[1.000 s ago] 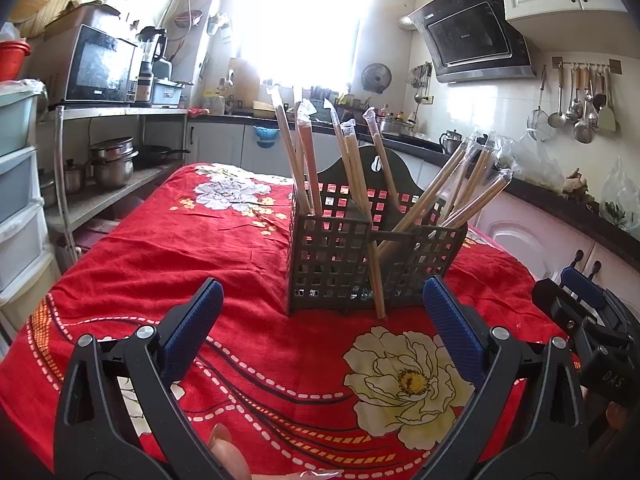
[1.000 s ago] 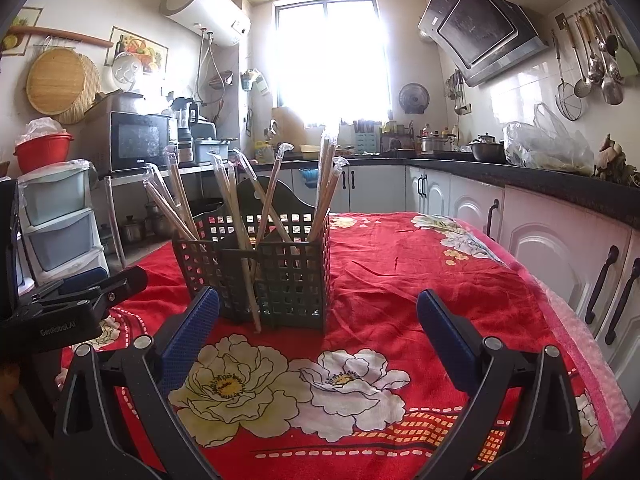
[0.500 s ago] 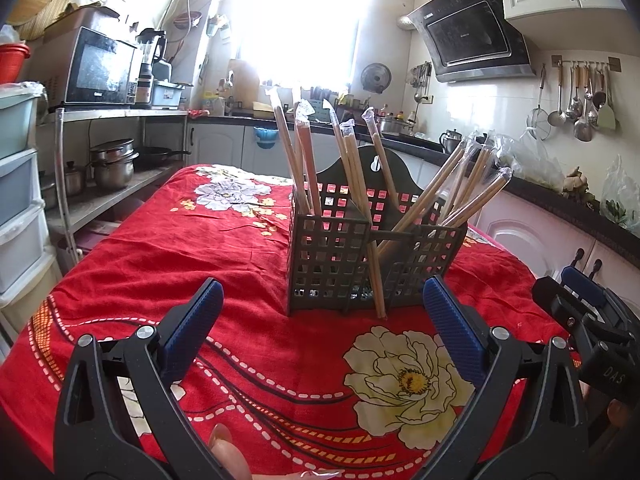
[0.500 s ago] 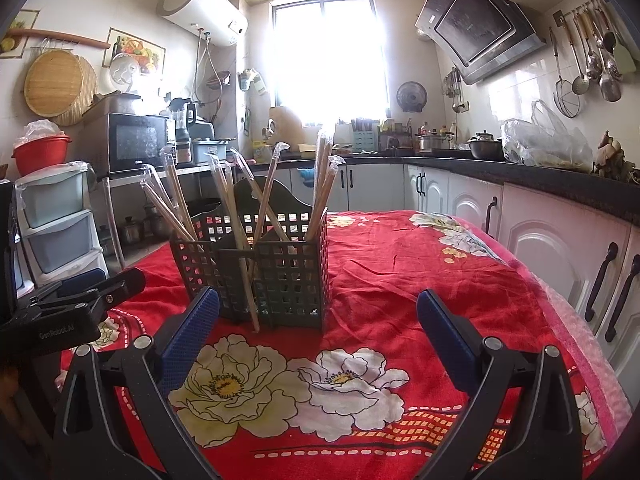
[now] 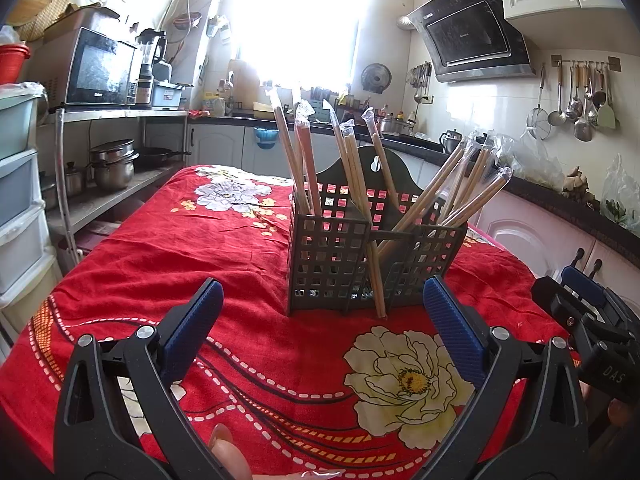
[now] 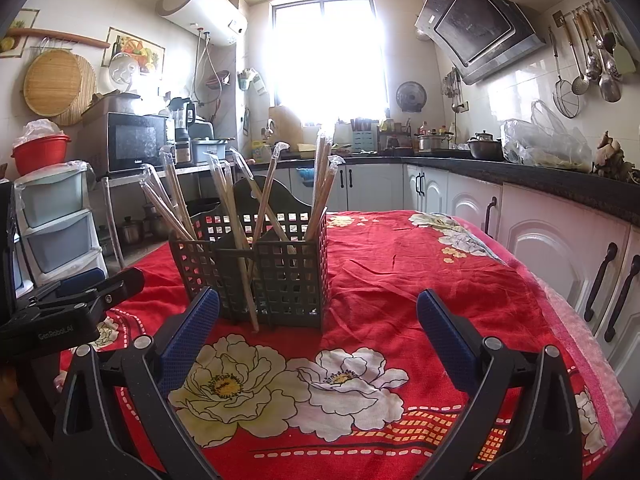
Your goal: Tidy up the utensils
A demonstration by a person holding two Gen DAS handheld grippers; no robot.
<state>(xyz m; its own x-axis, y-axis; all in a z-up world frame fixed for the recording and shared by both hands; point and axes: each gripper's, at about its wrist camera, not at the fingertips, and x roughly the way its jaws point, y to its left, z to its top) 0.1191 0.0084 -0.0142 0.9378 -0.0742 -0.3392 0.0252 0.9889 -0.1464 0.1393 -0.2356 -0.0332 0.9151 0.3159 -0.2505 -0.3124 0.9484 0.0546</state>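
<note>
Left wrist view: the left claw (image 5: pixel 320 316) is held wide apart with nothing between its blue pads (image 5: pixel 192 326). It is kept low over the red cloth (image 5: pixel 160 264), pointed at the gray basket (image 5: pixel 360 264), likely so a stick can be reached next. The right claw (image 6: pixel 318 316) is held wide too, and nothing is gripped by it. The basket is set near the middle of the table, a little far from both claws. Wrapped chopsticks (image 5: pixel 308 168) are stood in its boxes and are leaned out like a fan, because only their bottoms are held by the grid walls. One stick (image 5: pixel 374 272) is seen leaning down the front of the basket, with its tip on the cloth. It cannot be told if that stick is inside or outside. The basket floor is hidden. The window is too bright to be seen through.
</note>
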